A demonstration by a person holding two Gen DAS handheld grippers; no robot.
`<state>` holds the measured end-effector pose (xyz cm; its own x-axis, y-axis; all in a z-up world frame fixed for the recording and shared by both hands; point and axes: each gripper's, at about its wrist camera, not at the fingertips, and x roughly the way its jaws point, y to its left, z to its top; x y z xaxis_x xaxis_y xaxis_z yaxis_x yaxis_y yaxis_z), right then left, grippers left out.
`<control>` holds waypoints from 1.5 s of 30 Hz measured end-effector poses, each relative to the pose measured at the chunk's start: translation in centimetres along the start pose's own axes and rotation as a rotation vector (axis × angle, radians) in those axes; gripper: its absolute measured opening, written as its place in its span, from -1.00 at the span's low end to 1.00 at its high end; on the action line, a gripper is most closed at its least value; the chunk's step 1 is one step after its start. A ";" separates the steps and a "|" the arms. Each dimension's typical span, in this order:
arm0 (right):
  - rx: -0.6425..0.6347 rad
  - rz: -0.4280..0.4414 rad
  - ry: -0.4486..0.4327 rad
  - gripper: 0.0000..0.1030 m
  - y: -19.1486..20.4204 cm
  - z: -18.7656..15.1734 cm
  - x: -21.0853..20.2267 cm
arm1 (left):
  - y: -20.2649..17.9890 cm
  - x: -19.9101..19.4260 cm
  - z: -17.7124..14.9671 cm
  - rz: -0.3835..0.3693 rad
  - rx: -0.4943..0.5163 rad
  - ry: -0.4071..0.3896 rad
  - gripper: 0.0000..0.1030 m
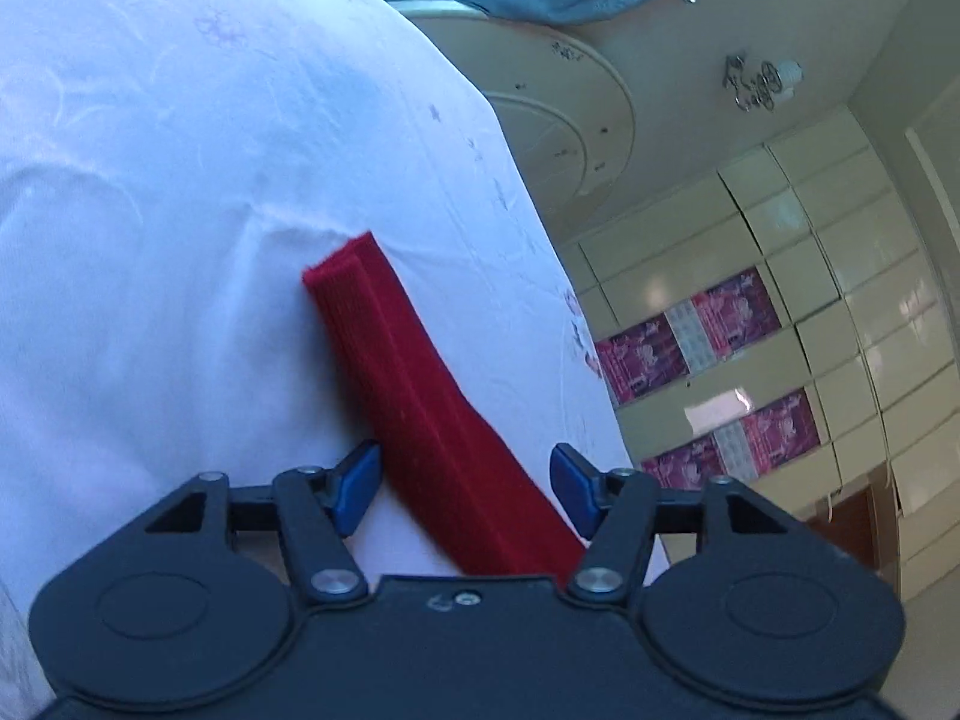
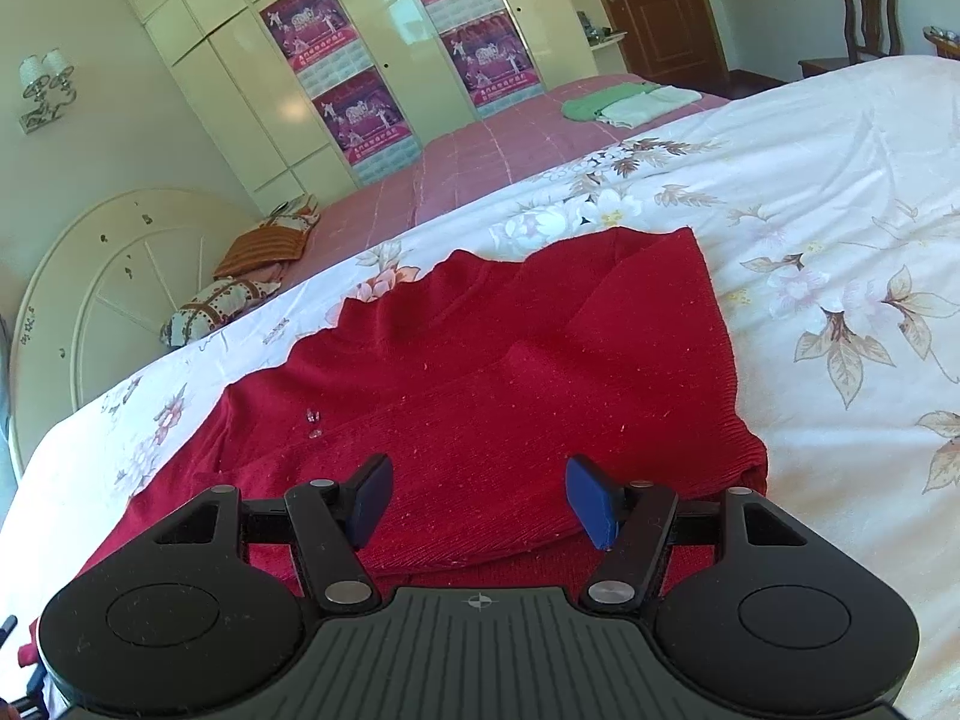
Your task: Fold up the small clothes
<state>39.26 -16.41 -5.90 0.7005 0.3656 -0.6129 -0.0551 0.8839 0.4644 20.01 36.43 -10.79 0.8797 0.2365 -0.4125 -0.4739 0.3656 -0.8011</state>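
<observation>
Left view, room: the white sheet [image 1: 180,210] fills the left half and ends in a curved edge running down the middle; right of that edge the wardrobe [image 1: 810,312] with its posters stands well off.
Left view, tool: the left gripper [image 1: 465,489] has its jaws spread; the blue pads [image 1: 354,489] stand clear on both sides of the cloth and do not press on it.
Left view, sweater: only a long folded red strip of the sweater [image 1: 408,396] shows, seen edge-on with its layers stacked, running from between the jaws up onto the sheet near its edge.
Right view, room: the floral quilt [image 2: 810,228] lies open and bare to the right of the sweater and beyond it; a pink bedspread [image 2: 480,162] carries on behind, up to the wardrobe [image 2: 240,90], with a round headboard [image 2: 108,276] at the left.
Right view, tool: the right gripper [image 2: 480,501] is spread, its pads hovering over the near hem with nothing pinched.
Right view only: the whole sweater [image 2: 480,372] lying flat; folded green cloths [image 2: 624,103] far back; cushions [image 2: 240,282] by the headboard; a door [image 2: 654,6] and chair [image 2: 864,18].
Sweater look: red knit, partly folded, a sleeve laid across the body, ribbed hem at the right, small clear beads [image 2: 313,423] on the front.
</observation>
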 end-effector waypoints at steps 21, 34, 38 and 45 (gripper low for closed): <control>0.029 -0.006 -0.009 0.25 -0.8 0.7 0.3 | 0.0 2.4 0.6 -0.134 -0.066 -0.076 0.06; -0.011 -0.055 -0.006 0.24 -0.7 0.8 1.4 | -2.1 4.6 1.9 0.234 0.121 -0.083 -0.92; -0.062 -0.119 0.048 -0.96 -1.0 0.8 3.1 | -5.2 3.9 1.5 0.183 0.208 -0.132 -0.93; -0.046 -0.103 0.023 -0.96 -2.7 1.0 1.9 | -16.3 5.3 -4.8 -0.100 0.523 0.009 -0.93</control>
<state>41.50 -18.40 -7.71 0.6873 0.2784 -0.6709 -0.0164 0.9294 0.3688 32.57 27.40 -1.94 0.9209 0.1703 -0.3508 -0.3415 0.7864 -0.5148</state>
